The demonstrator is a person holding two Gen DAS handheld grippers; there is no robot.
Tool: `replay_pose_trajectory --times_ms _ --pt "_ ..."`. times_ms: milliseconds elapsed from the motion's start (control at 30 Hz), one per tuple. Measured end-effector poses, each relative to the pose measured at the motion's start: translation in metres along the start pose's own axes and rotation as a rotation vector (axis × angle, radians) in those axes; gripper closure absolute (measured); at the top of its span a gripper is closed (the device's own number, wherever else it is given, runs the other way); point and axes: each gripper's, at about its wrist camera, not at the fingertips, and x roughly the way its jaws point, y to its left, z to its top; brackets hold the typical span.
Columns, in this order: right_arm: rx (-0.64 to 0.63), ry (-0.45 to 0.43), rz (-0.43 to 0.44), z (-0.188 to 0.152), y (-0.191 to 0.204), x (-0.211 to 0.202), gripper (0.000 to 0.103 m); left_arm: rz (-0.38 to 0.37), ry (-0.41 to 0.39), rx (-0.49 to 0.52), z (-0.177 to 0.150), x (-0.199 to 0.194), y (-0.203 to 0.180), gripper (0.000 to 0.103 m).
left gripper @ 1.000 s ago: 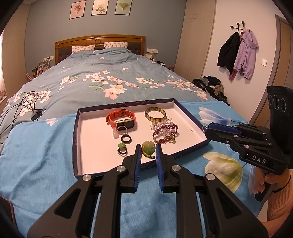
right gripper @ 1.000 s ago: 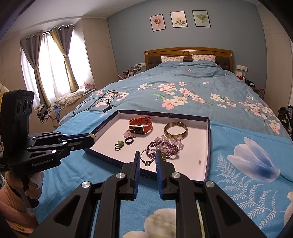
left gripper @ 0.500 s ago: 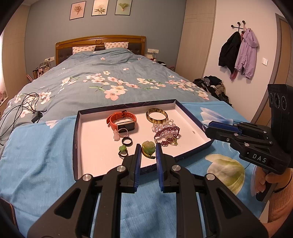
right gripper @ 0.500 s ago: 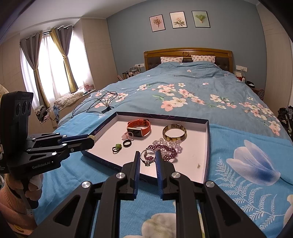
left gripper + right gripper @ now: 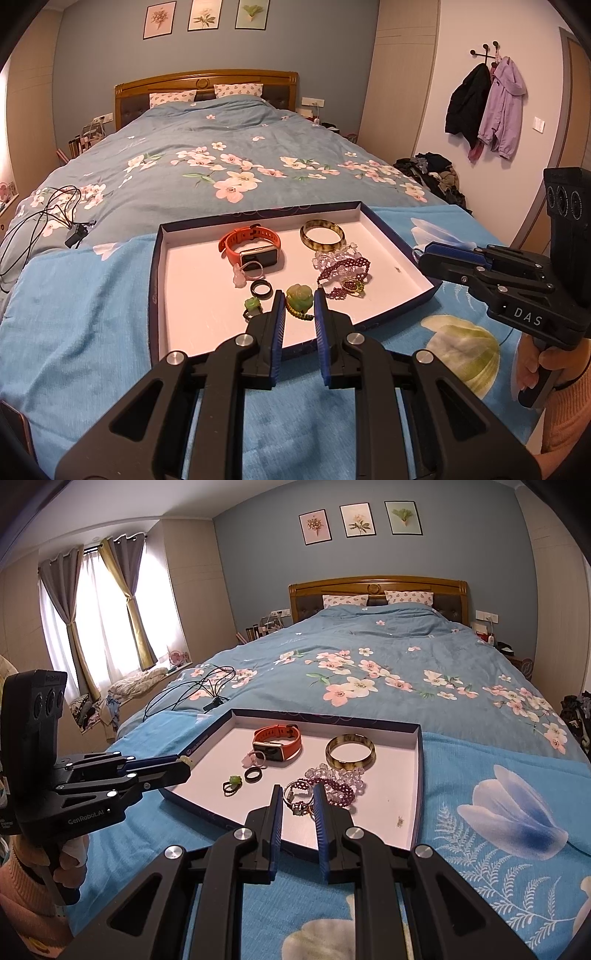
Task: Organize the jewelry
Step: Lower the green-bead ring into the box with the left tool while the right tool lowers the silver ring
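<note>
A shallow dark-rimmed tray (image 5: 155,280) (image 5: 419,775) lies on the bed and holds jewelry: an orange watch (image 5: 251,243) (image 5: 277,740), a tortoiseshell bangle (image 5: 322,233) (image 5: 350,752), a purple bead bracelet (image 5: 343,275) (image 5: 336,788), a black ring (image 5: 261,287) (image 5: 253,774), a green-stone ring (image 5: 252,306) (image 5: 232,783). My left gripper (image 5: 299,295) (image 5: 186,762) holds a green flower pendant (image 5: 299,297) by its cord. My right gripper (image 5: 298,794) (image 5: 421,254) holds a silver ring (image 5: 297,797).
A light blue cloth (image 5: 74,325) covers the bed's near end. The floral duvet (image 5: 221,162) stretches behind the tray. Black cables (image 5: 44,218) lie at the left. Clothes (image 5: 436,177) are heaped on the floor at the right.
Both grippers have stayed near the tray's front edge. Both views have shifted slightly, so the tray sits a little farther back in them. The jaws have not changed.
</note>
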Motion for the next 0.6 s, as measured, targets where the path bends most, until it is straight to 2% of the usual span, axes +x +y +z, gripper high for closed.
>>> replay_pose_trajectory --times_ms 600 --pt "0.001 -0.002 0.001 0.0043 -0.0033 0.0051 0.088 0.002 0.002 0.000 0.0014 0.0020 0.0009 0.087"
